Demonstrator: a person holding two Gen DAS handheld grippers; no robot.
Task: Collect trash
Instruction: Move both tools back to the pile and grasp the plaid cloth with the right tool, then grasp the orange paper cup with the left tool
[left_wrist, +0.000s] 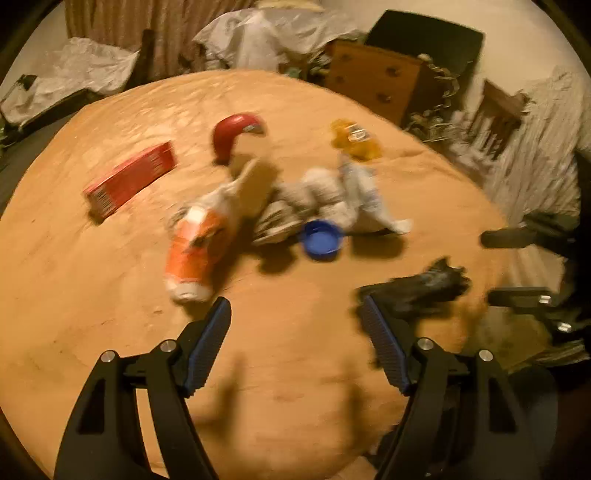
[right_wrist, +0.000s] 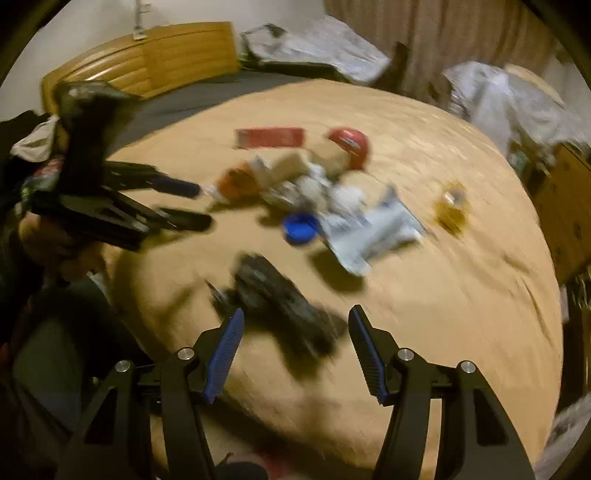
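Trash lies in a loose heap on an orange blanket (left_wrist: 92, 295): a red box (left_wrist: 129, 181), a red curved wrapper (left_wrist: 236, 127), an orange-and-white packet (left_wrist: 195, 251), crumpled white wrappers (left_wrist: 351, 199), a blue cap (left_wrist: 321, 240) and a yellow wrapper (left_wrist: 354, 142). A crumpled black bag (right_wrist: 280, 299) lies nearer, between the open fingers of my right gripper (right_wrist: 295, 321); the blur hides whether a pad touches it. My left gripper (left_wrist: 295, 314) stands open over bare blanket, the black bag (left_wrist: 417, 288) just right of it. Both views are blurred.
Pale plastic bags (left_wrist: 266, 37) and a wooden drawer chest (left_wrist: 373, 81) stand beyond the bed's far edge. A wooden headboard (right_wrist: 147, 59) and dark sheet (right_wrist: 192, 96) show in the right wrist view. A person's hand (right_wrist: 48, 236) holds the left gripper (right_wrist: 199, 205).
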